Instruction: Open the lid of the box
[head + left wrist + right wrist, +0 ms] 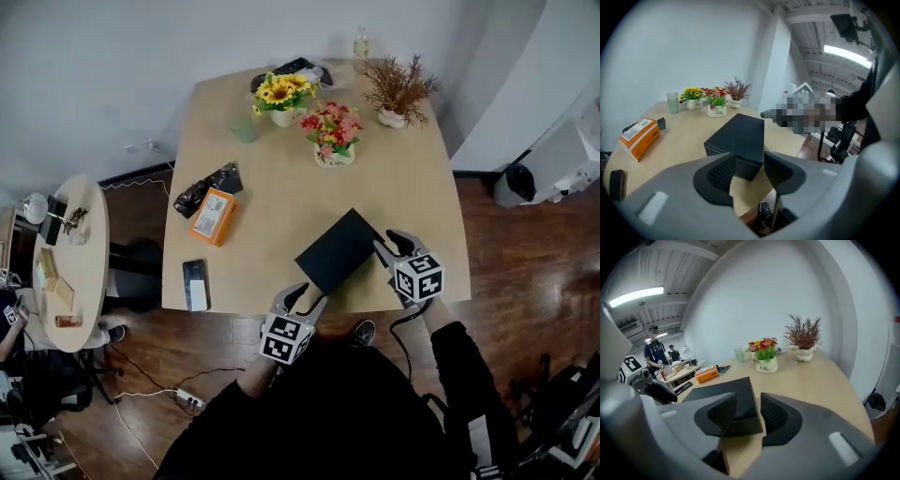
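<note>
— Where's the box?
— A matte black, flat-topped rectangular box [339, 250], lid shut, near the pale wooden surface's [281, 187] front edge.
— The fingers?
— On the left gripper [302, 298] and right gripper [392, 246], ribbed fingers stand wide, a box corner between each pair.

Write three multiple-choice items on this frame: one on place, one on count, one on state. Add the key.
1. Where on the table does the black box sit?
A) far edge
B) near edge, between the left gripper and the right gripper
C) middle, clear of both grippers

2. How many potted plants stand on the table?
A) two
B) three
C) five

3. The box is:
A) shut
B) open, top lying beside it
C) half open, top propped up

Key:
1 B: the head view shows it at the near edge with a gripper at each corner.
2 B: sunflowers, red flowers and a dried shrub.
3 A: its top sits flush, with no gap.
</note>
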A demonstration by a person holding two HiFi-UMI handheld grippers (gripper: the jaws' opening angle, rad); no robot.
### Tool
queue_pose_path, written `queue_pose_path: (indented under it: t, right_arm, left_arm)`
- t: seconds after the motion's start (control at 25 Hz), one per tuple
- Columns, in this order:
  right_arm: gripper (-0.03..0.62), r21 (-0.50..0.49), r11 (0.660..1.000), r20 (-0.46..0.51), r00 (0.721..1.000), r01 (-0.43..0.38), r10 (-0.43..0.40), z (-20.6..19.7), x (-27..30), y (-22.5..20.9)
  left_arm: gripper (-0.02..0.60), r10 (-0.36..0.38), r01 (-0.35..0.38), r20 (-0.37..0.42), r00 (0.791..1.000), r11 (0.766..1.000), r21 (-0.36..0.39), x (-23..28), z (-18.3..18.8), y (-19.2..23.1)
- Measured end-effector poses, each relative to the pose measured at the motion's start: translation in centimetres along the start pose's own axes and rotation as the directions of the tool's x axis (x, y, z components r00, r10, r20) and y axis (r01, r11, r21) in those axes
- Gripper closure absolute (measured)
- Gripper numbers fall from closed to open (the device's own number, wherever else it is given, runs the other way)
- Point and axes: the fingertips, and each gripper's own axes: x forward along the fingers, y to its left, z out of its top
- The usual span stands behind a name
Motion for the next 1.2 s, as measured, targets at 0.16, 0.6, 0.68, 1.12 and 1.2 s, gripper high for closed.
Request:
queue_pose_path:
  t: [0.16,0.6,0.68,1.12,1.2]
  right_arm:
    - [0.401,0.024,1.0,-0.034,0.999,0.001,0.0,-1.3,1.4,-0.2]
    - [0.447,0.103,0.995,-0.078,0.997,-0.014,0.022,-1.4,1.8,0.1]
    - [0.449,0.083,0.997,-0.104,0.994,-0.008,0.017,-1.4,1.8,0.1]
    - [0.564,0.53,0.848,-0.01,0.999,-0.022,0.032,0.6,0.0,-1.2]
    - [0.561,0.554,0.832,0.014,1.0,-0.028,0.025,0.8,-0.3,-1.2]
  left_arm:
    - [0.399,0.041,-0.041,-0.016,0.999,0.999,0.003,1.0,-0.4,0.1]
    - [0.408,0.018,-0.017,-0.023,1.0,1.0,0.024,1.3,-0.4,-0.2]
    - [0.419,0.006,-0.005,-0.026,1.0,0.999,0.033,1.4,-0.4,-0.4]
    - [0.433,-0.028,0.027,0.017,0.999,0.998,0.05,0.2,1.0,-0.6]
    - [0.433,-0.02,0.015,0.034,0.999,0.986,0.164,-0.5,1.8,-1.2]
